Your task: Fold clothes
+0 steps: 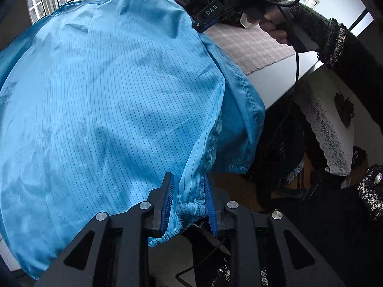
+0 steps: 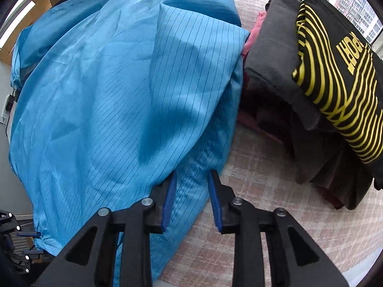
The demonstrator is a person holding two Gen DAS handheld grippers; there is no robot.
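Observation:
A shiny blue pinstriped garment (image 1: 107, 91) lies spread over the table and fills most of both views (image 2: 107, 95). My left gripper (image 1: 189, 191) has an elastic sleeve cuff (image 1: 189, 209) between its blue pads, beyond the table's edge. My right gripper (image 2: 192, 189) stands open at the garment's edge, its pads on either side of the cloth without closing on it. The right gripper also shows in the left wrist view (image 1: 210, 16), at the garment's far side.
A pile of folded dark clothes, topped by a black shirt with yellow stripes (image 2: 335, 71), lies on a pink checked cloth (image 2: 275, 227) to the right. The white table edge (image 1: 282, 83) drops to a dark cluttered floor. Windows run along the back.

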